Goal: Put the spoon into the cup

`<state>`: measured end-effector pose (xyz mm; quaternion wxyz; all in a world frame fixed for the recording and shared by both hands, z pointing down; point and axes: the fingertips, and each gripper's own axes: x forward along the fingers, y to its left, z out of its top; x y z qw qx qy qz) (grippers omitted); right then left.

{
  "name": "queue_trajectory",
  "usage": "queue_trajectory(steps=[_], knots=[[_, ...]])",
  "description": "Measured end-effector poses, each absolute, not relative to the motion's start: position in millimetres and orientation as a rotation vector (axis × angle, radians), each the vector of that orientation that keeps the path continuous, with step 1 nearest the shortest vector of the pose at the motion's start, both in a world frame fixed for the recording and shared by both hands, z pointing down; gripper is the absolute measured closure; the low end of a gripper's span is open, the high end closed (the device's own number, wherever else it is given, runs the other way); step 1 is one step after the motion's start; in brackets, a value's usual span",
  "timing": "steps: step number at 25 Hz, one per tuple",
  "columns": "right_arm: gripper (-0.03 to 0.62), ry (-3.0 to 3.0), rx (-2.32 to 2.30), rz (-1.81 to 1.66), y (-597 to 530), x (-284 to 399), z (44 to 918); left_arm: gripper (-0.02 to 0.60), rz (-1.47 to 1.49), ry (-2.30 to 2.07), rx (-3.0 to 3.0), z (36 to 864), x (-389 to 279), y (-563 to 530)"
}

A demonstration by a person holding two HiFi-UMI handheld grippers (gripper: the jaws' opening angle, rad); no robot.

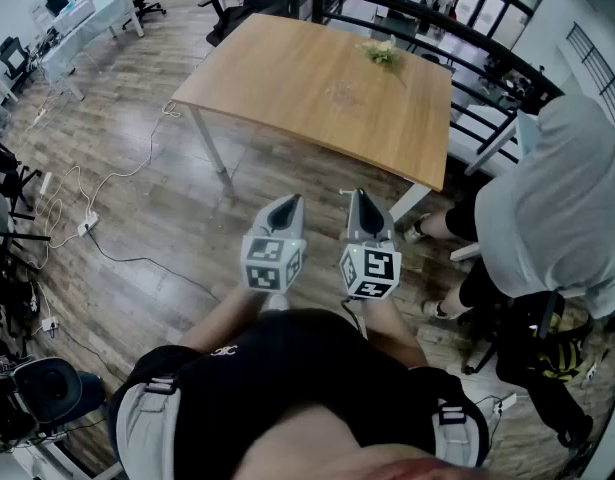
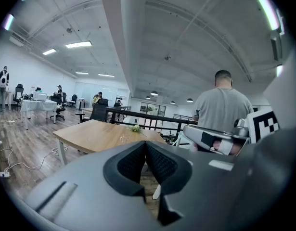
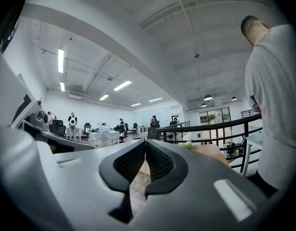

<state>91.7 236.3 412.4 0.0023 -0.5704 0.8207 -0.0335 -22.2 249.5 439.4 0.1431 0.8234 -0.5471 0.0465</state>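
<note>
No spoon and no cup shows in any view. In the head view my left gripper (image 1: 285, 206) and right gripper (image 1: 362, 200) are held side by side at waist height over the wooden floor, pointing toward a wooden table (image 1: 317, 88). Both are shut with nothing between the pads. The left gripper view shows my left gripper (image 2: 146, 146) with its black pads meeting, and the table (image 2: 97, 134) lies beyond them. The right gripper view shows the same for my right gripper (image 3: 146, 144), with the pads pressed together and empty.
A small bunch of flowers (image 1: 382, 53) lies on the table's far side. A person in a grey shirt (image 1: 557, 198) stands close on the right, by the table's corner. A black railing (image 1: 407, 8) runs behind the table. Cables (image 1: 87, 223) trail across the floor at left.
</note>
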Motion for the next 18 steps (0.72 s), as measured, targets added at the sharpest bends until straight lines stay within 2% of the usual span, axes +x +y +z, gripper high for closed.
queue_trajectory(steps=[18], knots=[[0.583, 2.569, -1.756, -0.121, 220.2, 68.5, 411.2, 0.571, 0.122, -1.557, 2.398, 437.8, -34.1, 231.1]])
